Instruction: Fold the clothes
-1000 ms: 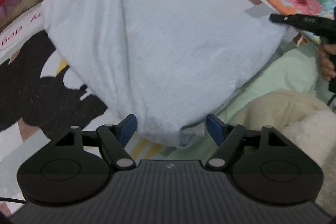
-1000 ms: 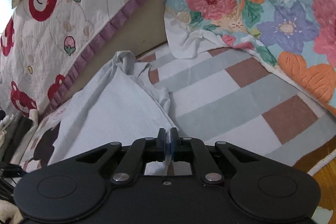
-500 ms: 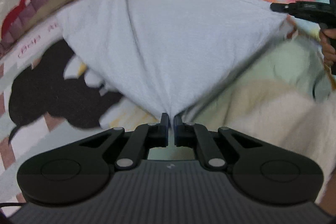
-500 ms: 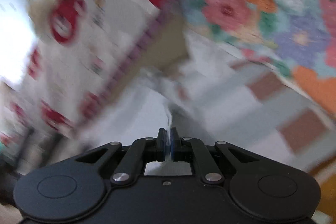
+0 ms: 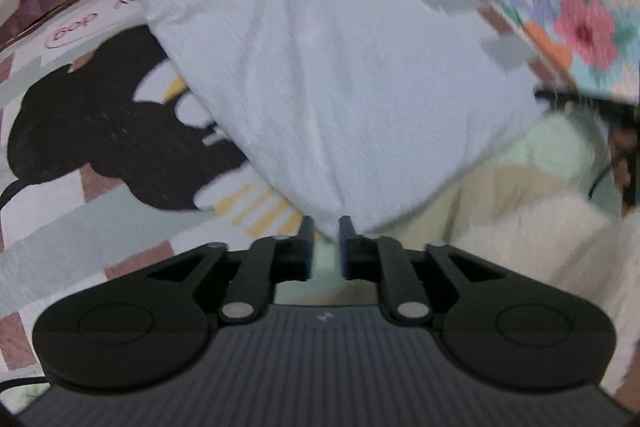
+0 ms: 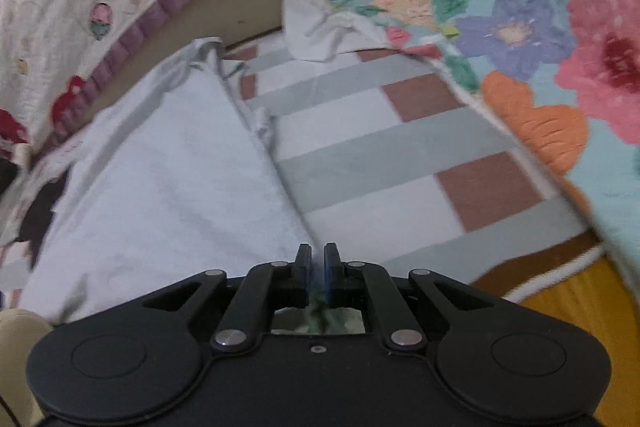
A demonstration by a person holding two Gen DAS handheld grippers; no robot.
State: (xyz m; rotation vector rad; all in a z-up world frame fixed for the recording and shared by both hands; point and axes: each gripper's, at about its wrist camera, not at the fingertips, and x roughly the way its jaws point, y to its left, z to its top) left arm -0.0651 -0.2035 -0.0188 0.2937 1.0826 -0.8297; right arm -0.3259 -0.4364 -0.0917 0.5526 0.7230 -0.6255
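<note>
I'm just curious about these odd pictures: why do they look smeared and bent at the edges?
Left wrist view: motion blur smears the floral quilt and the pale blue garment; the tongs stay sharp. Right wrist view: milder blur, with the striped blanket curving from fisheye distortion. Lighting is soft in both, without glare.

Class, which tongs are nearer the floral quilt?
Right. The right tongs grip the garment beside the floral quilt; the left tongs, opening with its corner between them, sit across it.
</note>
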